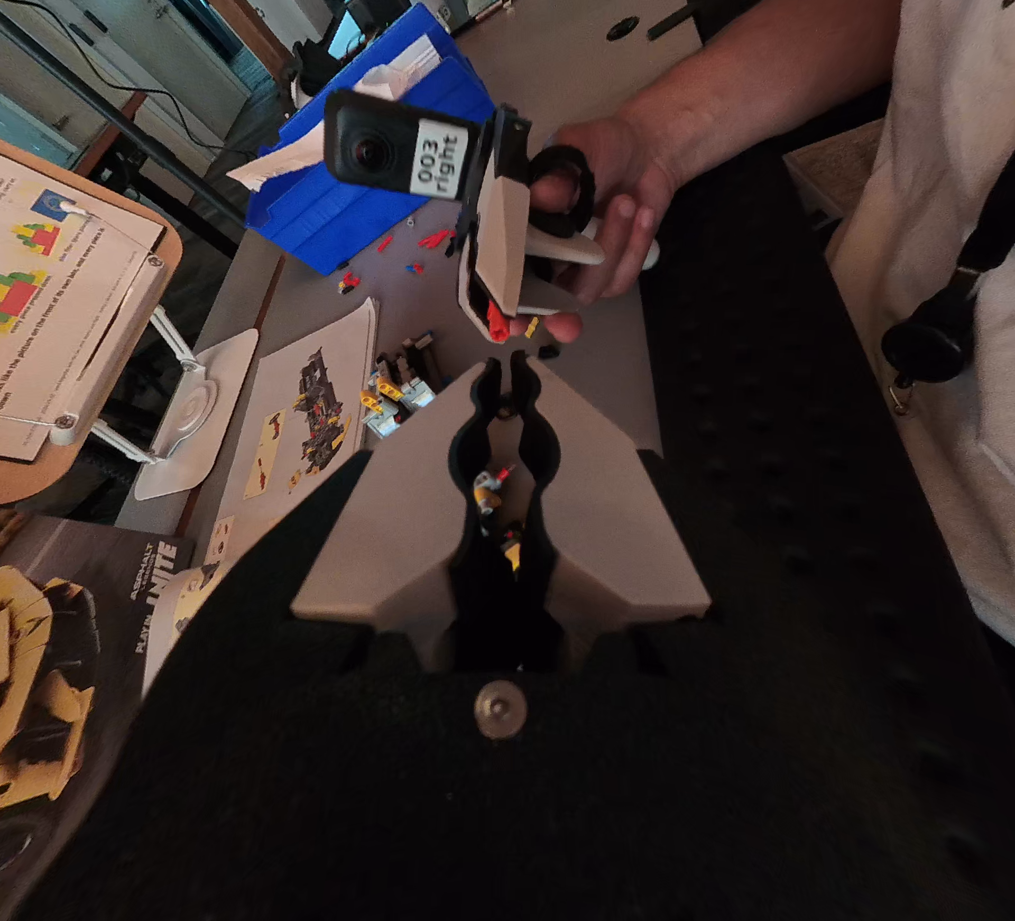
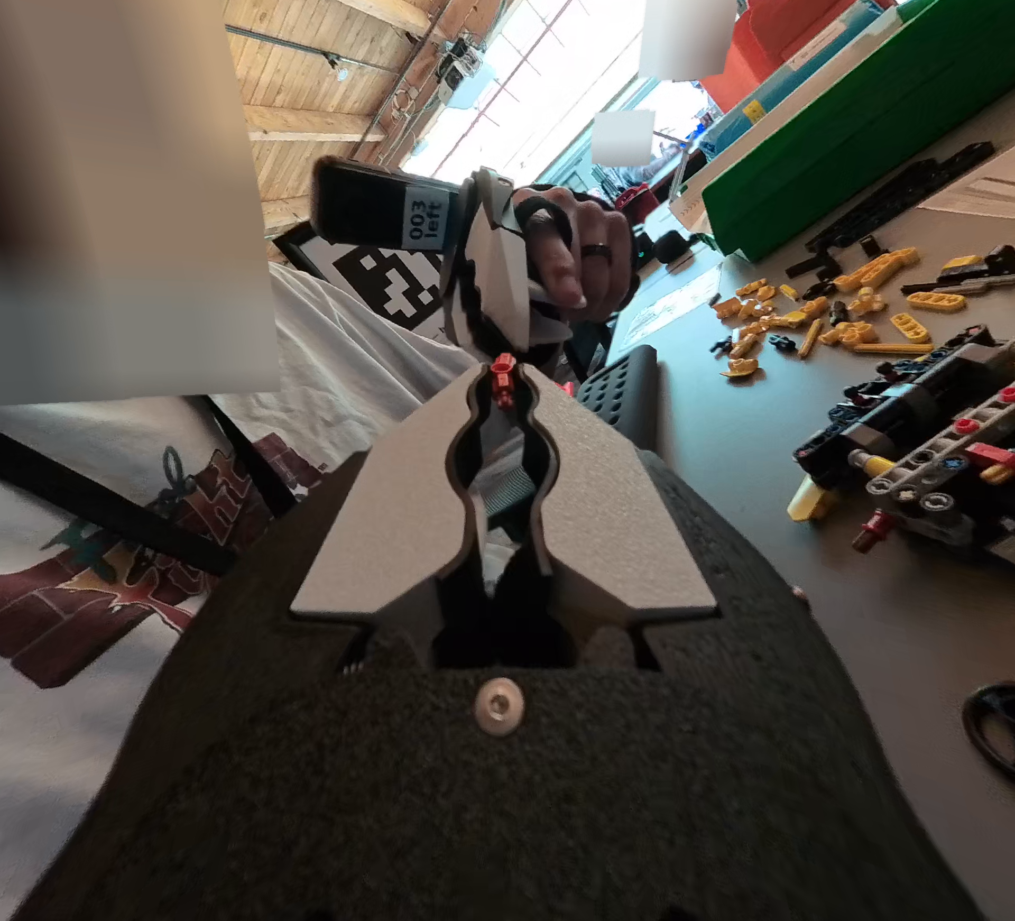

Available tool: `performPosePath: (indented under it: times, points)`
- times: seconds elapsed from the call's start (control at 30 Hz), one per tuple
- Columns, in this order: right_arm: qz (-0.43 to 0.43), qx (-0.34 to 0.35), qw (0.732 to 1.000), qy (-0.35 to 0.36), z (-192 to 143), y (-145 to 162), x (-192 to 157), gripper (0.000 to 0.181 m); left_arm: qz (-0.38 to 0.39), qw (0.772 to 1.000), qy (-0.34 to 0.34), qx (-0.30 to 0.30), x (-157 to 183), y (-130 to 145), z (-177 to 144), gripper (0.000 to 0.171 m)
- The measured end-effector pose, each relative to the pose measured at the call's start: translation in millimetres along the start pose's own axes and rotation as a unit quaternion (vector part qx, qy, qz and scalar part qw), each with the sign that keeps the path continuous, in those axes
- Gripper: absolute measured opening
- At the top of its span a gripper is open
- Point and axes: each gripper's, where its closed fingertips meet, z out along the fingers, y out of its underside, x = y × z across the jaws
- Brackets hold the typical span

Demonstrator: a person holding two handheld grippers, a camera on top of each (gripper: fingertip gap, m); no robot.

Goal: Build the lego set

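The right gripper [image 2: 503, 373] is nearly closed, its tips pinching a small red pin [image 2: 502, 381] that stands out past them. The same pin [image 1: 496, 326] shows from the left wrist view, held up in the air above the table [image 1: 593, 389]. The left gripper [image 1: 504, 364] faces it, tip to tip and very near; its fingers [image 1: 406, 488] are almost together, and whether they hold anything cannot be told, since nothing shows between the tips. Both tools are lifted off the table, close to the person's chest.

The half-built car [image 2: 923, 460] lies on the table to the right, well apart from the pin, with loose yellow parts [image 2: 813, 312] beyond it. In the left wrist view an instruction sheet [image 1: 307, 411] lies beside more loose parts.

The likely risk is the pin. It is held only at 1 end by narrow tips, so a nudge from the left gripper could twist it or flick it out, and it would fall toward the person's lap rather than the table.
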Motion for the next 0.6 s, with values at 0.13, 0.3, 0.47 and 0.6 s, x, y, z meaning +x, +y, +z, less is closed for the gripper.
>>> performPosePath:
  times: [0.13,0.3,0.47,0.6]
  points:
    - [-0.019,0.03,0.998,0.048,-21,-14,9,0.006,-0.036,0.999,0.025,-0.031,7,20,-1,0.001]
    - [-0.07,0.075,0.982,0.161,-58,-31,27,0.006,-0.122,0.984,0.046,-0.122,27,75,15,0.012]
    - [-0.094,0.055,0.971,0.211,-56,-24,39,0.007,-0.189,0.969,0.031,-0.153,33,102,34,0.021]
    - [-0.112,0.052,0.965,0.23,-58,-23,40,0.006,-0.166,0.971,0.019,-0.17,34,107,48,0.025]
